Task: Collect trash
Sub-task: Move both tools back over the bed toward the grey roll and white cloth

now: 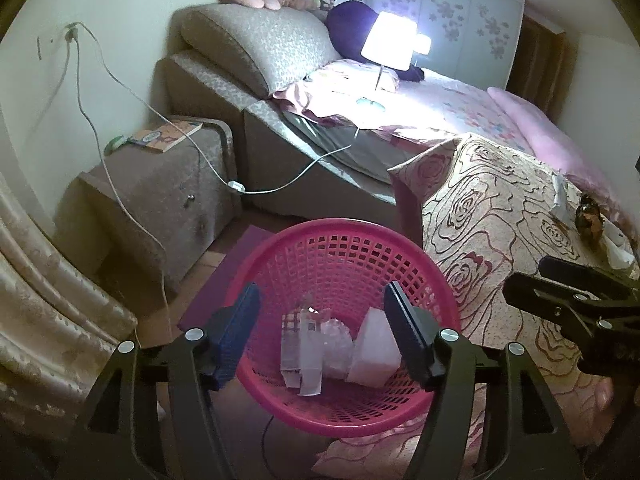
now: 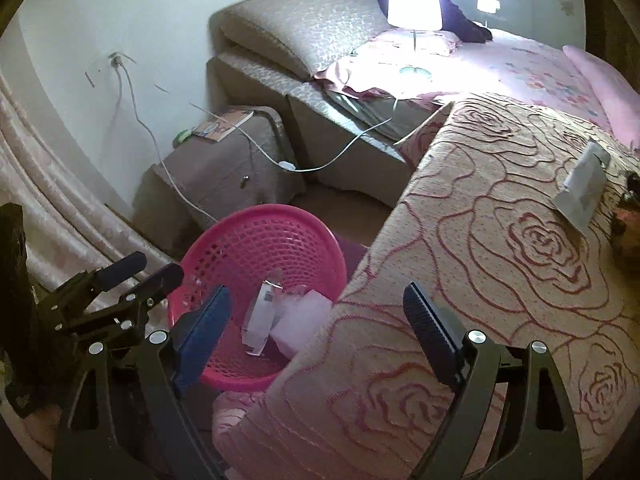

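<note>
A pink plastic basket [image 1: 340,240] stands on the floor beside the bed; it also shows in the right wrist view [image 2: 260,224]. Inside lie clear wrappers [image 1: 302,344] and a white block [image 1: 374,350]. My left gripper [image 1: 320,332] is open and empty, held right above the basket. My right gripper [image 2: 316,328] is open and empty over the edge of the rose-patterned blanket [image 2: 500,264]. A white packet [image 2: 580,188] lies on the blanket at the right. A dark round item [image 1: 590,216] and more scraps lie at the blanket's far right.
A bedside cabinet [image 1: 160,188] with a book stands left of the basket. White cables [image 1: 132,208] hang from a wall socket. A lit lamp [image 1: 390,40] stands on the bed. Curtains [image 1: 48,320] hang at the left.
</note>
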Tool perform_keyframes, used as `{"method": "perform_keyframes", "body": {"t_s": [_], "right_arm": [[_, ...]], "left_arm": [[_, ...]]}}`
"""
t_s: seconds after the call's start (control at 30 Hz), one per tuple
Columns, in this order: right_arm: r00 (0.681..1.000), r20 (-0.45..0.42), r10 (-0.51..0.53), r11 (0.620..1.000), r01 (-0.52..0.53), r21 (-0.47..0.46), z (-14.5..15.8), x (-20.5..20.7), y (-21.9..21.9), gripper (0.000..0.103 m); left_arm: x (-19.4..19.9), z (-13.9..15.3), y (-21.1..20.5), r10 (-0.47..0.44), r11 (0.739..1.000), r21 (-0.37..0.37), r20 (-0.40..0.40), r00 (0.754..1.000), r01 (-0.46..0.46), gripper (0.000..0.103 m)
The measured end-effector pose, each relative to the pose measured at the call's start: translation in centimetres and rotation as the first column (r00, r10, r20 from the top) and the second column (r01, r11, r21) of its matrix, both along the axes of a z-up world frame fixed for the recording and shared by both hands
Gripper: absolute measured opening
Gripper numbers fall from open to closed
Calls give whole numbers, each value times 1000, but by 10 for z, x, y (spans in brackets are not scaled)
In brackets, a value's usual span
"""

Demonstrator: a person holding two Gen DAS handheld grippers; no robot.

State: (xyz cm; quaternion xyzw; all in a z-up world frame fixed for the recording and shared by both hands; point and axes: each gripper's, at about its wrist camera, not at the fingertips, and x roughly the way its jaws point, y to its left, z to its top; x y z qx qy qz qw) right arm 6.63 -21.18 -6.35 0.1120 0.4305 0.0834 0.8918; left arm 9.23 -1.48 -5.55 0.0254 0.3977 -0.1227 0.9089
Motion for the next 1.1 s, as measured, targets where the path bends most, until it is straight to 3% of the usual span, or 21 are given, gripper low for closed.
{"method": "perform_keyframes", "body": {"t_s": [0.63,1.1], "right_arm": [[987,57,-153,985,157,-71,8,-65,-66,84],[939,77,-335,931,342,-124,-5,-135,-141,84]], "left_arm": [[-22,10,-37,-78,997,0,31,997,78,66],[-48,3,-95,-217,976,37,29,976,216,67]]}}
